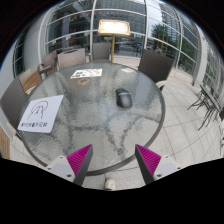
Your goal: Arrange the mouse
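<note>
- The gripper (114, 160) hangs above the near rim of the table; its two fingers stand well apart with nothing between them, their magenta pads (80, 156) facing inward.
- Under and beyond the fingers spreads a round glass table (70, 125), its top reflecting the building and sky.
- The mouse (123, 97), dark and oval, lies on the glass well ahead of the fingers, a little toward the right finger's side, clear of everything else on the table.
- A white mouse pad (41, 113) with a printed logo lies flat near the left rim, well apart from the mouse.
- A smaller paper with print (87, 73) lies at the far side of the table, beyond the mouse and to its left.
- Dark chairs (155, 66) ring the far edge of the table.
- Behind them rises a glazed building front (120, 25); pale paving (190, 120) runs along the right.
- Nothing lies between the fingers and the mouse.
</note>
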Motion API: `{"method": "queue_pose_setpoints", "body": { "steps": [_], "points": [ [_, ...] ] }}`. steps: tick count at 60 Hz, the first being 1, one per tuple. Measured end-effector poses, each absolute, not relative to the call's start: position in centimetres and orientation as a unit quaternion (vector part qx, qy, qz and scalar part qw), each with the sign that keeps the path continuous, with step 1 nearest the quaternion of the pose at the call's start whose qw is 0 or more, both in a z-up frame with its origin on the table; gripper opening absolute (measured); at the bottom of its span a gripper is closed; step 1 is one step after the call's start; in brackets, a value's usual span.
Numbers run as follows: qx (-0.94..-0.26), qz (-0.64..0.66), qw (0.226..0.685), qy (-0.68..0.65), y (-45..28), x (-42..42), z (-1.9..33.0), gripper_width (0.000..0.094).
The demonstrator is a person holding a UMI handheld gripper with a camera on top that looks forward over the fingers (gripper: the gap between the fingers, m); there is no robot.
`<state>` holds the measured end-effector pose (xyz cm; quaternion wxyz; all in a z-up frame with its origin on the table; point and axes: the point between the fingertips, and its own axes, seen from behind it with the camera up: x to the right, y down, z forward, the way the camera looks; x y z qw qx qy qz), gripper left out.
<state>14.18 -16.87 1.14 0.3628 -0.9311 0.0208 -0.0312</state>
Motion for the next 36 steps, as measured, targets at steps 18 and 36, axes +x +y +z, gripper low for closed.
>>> {"method": "queue_pose_setpoints", "body": {
  "steps": [18,36],
  "points": [
    [-0.931,-0.025,0.364,0.014,-0.4,19.8,-1.0,0.0854],
    [-0.934,-0.009,0.356,0.035,7.5,20.3,-1.8,0.0488]
  ]
}}
